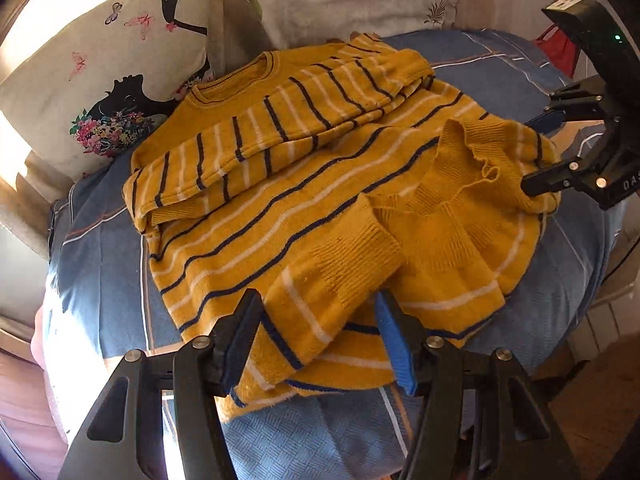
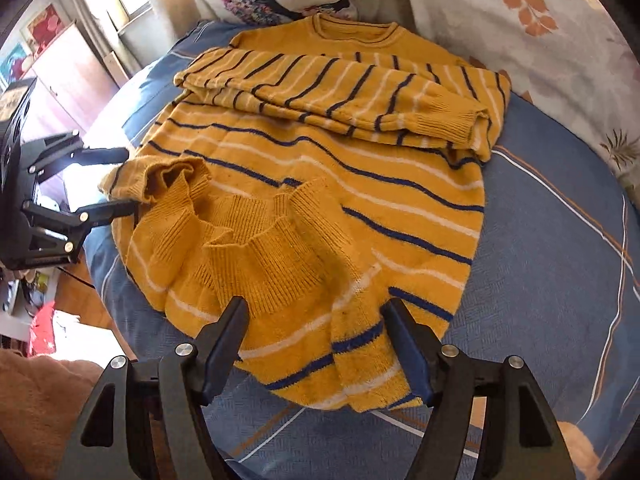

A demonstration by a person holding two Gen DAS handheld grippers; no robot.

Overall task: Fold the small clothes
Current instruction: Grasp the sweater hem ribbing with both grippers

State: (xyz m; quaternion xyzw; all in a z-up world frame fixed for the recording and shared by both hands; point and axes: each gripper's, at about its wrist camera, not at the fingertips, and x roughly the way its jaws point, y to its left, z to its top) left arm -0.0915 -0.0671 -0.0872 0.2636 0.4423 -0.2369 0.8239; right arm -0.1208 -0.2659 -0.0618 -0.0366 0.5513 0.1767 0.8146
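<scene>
- A mustard-yellow striped sweater [image 1: 320,184] lies on a blue patterned bedspread [image 1: 104,264], its neckline toward the pillows and its 2 sleeves folded across the chest.
- The ribbed bottom hem [image 2: 256,248] is turned up onto the body of the garment, sitting bunched and rumpled rather than flat.
- The left gripper [image 1: 316,336] hangs over one near corner of the folded-up hem, jaws parted; a flap of knit sits between its fingers, but the pads do not press on it.
- The right gripper [image 2: 316,340] stands at the other corner, jaws wide apart, with the sweater's striped edge lying loose between them.
- In the left wrist view the right gripper appears at the frame's right edge, its fingers spread either side of a raised fold of hem.
- A pillow printed with a dark silhouette and flowers [image 1: 104,80] and a leaf-print pillow [image 2: 520,20] rest beyond the neckline.
</scene>
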